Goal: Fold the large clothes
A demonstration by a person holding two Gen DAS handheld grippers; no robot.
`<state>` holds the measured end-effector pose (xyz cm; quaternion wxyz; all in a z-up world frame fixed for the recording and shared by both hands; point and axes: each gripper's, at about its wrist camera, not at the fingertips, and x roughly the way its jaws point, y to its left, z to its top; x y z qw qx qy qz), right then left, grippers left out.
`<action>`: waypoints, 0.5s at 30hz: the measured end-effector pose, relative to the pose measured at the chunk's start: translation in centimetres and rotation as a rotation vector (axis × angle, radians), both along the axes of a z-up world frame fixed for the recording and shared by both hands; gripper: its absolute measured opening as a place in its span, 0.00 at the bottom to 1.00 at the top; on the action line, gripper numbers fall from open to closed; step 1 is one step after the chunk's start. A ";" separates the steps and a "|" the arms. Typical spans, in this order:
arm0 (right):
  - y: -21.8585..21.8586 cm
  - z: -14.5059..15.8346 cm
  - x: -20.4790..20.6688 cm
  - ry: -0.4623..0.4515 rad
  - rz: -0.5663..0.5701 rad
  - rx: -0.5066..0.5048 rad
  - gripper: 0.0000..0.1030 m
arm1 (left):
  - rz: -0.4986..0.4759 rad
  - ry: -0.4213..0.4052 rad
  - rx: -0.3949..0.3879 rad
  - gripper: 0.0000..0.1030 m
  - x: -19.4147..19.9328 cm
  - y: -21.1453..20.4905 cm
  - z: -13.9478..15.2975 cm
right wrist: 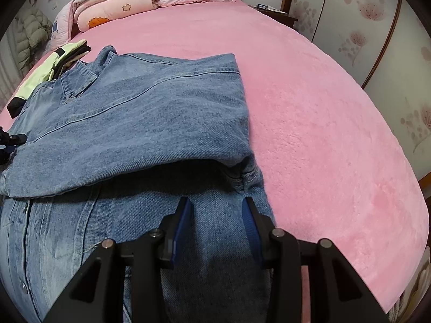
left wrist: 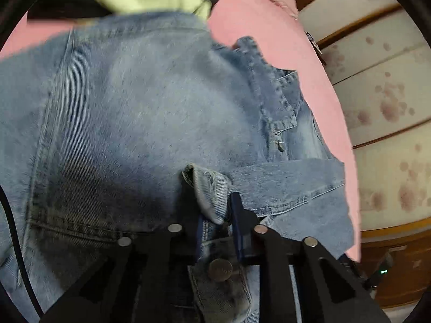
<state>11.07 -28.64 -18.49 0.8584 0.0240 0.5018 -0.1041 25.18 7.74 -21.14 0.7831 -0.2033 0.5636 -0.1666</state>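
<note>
A blue denim jacket (left wrist: 134,107) lies on the pink bed, partly folded. In the right wrist view its upper layer (right wrist: 134,113) is doubled over the lower part, with the collar at the far left. My left gripper (left wrist: 216,211) is shut on a bunched fold of the denim hem (left wrist: 210,188), just above a metal button (left wrist: 220,269). My right gripper (right wrist: 216,207) hovers over the near right edge of the jacket. Its blue pads (right wrist: 183,215) stand wide apart, with flat denim below them and nothing pinched.
The pink bed cover (right wrist: 323,134) stretches wide to the right and beyond the jacket. A pale green garment (right wrist: 51,64) lies at the jacket's far left. Folded quilts (right wrist: 107,5) sit at the headboard. Flowered wardrobe doors (left wrist: 390,107) stand beside the bed, and a nightstand (right wrist: 272,10) is near the headboard.
</note>
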 end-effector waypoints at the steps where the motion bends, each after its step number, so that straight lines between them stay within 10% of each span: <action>1: 0.0 0.0 0.0 -0.001 -0.002 0.003 0.39 | -0.009 -0.033 0.047 0.13 -0.2 -0.6 0.7; 9: -0.3 0.1 -0.3 -0.013 -0.029 0.013 0.39 | -0.032 -0.292 0.252 0.12 0.8 -4.3 7.4; 15: -0.3 0.3 -0.3 -0.011 -0.023 0.017 0.39 | -0.007 -0.188 0.326 0.13 4.4 -3.7 4.5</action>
